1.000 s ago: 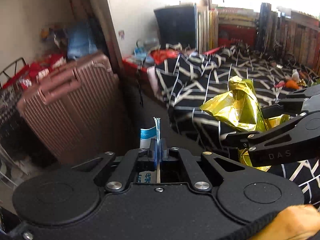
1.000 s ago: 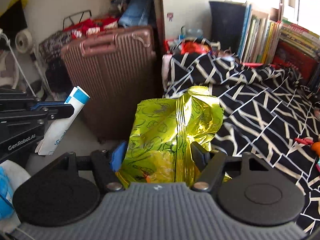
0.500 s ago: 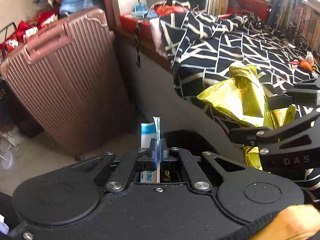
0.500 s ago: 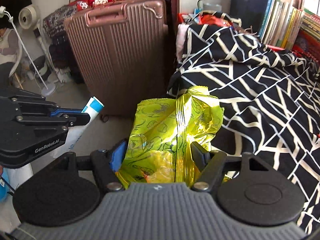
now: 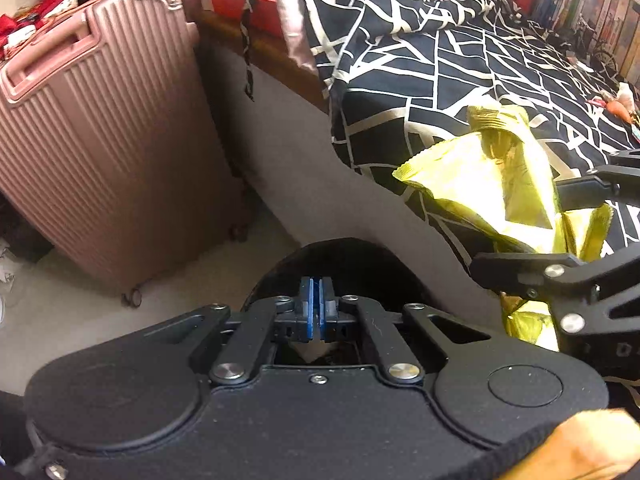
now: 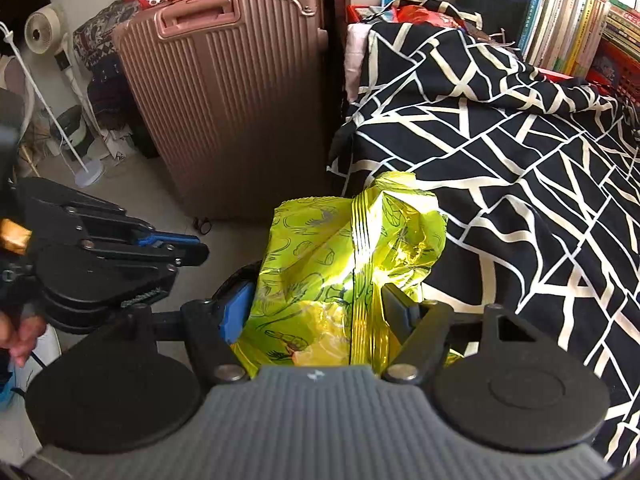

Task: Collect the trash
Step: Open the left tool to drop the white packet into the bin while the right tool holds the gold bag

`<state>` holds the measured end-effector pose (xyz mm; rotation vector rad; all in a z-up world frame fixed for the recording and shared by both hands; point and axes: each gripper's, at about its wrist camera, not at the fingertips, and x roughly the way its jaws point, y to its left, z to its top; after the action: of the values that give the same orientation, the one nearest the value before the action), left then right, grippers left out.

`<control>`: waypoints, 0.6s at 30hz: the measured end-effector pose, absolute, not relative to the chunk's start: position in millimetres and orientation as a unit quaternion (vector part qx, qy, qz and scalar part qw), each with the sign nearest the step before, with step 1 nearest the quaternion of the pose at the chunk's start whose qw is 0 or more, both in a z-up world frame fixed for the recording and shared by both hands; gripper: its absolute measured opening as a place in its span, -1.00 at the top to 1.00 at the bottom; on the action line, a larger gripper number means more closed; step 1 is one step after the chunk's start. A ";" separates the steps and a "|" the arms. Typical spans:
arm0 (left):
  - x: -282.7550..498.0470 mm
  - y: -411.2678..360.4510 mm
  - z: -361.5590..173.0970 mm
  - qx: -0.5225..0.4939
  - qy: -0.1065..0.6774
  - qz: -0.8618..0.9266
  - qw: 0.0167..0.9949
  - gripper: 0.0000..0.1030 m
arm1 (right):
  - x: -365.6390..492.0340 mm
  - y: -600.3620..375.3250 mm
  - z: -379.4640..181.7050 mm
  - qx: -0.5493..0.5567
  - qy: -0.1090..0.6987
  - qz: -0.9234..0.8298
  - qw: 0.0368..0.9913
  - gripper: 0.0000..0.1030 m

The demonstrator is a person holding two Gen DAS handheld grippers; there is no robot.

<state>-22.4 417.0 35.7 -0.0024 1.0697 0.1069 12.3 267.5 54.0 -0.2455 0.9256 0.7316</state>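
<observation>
My right gripper is shut on a crumpled yellow-green snack bag; the left wrist view shows the same bag between the right gripper's black fingers, beside the bed's edge. My left gripper hangs over the dark mouth of a black bin on the floor. Its blue pads stand together with nothing sticking out. A white scrap shows below them. In the right wrist view the left gripper holds nothing visible.
A tall pink suitcase stands on the floor left of the bin. The bed with a black-and-white quilt fills the right side, books behind it. A white stand fan is at far left.
Both grippers tilted down toward the floor and the bin came into view. The white-and-blue wrapper that stuck out of my left gripper is gone from between its pads.
</observation>
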 end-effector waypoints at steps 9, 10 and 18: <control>-6.7 411.4 26.0 0.012 0.517 0.030 0.855 0.89 | 18.3 256.8 55.2 -0.100 0.443 0.326 0.829 -0.40; -6.3 410.6 25.5 0.013 0.518 0.028 0.855 0.86 | 18.9 255.8 55.5 -0.099 0.443 0.324 0.830 -0.40; -8.0 419.9 30.1 0.012 0.508 0.050 0.860 0.23 | 18.5 256.1 57.0 -0.083 0.450 0.322 0.829 -0.40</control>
<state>-8.0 419.9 30.1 0.0258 1.0674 0.1042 18.5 256.1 57.0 -0.1753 0.9541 0.6838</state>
